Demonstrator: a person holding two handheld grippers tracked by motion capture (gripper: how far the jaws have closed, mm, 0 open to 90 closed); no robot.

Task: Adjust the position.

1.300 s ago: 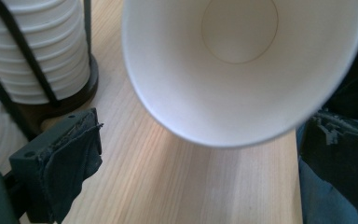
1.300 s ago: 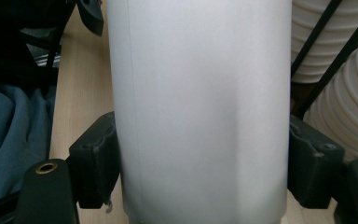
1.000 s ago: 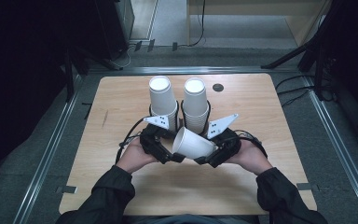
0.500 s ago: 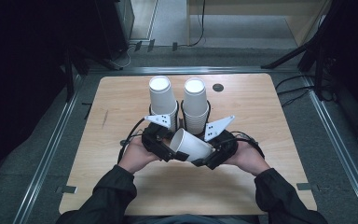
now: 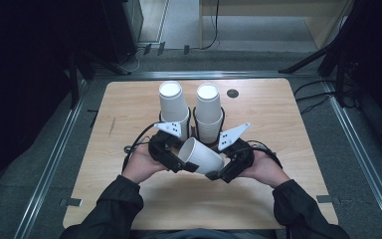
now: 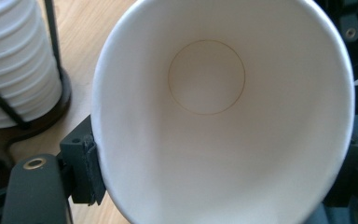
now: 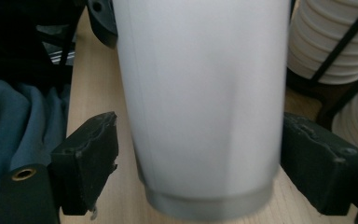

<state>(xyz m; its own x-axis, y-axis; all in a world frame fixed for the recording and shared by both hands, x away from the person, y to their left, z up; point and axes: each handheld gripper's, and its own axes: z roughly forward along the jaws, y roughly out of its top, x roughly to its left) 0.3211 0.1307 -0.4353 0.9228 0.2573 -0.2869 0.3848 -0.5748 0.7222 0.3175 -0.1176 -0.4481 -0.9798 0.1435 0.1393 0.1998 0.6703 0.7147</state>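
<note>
Single white paper cup (image 5: 201, 155) held sideways above near-centre surface (image 5: 288, 129). Left gripper (image 5: 171, 158) pinching rim; right gripper (image 7: 193, 175) spread around base, not touching. Advisable: close right gently, avoid crushing.

A white paper cup (image 5: 202, 156) was held on its side above the wooden table, its open mouth turned toward the left and its base toward the right. Its inside (image 6: 214, 112) was seen to be empty. Behind it, two stacks of upturned white paper cups (image 5: 173, 107) were standing in black wire holders.
</note>
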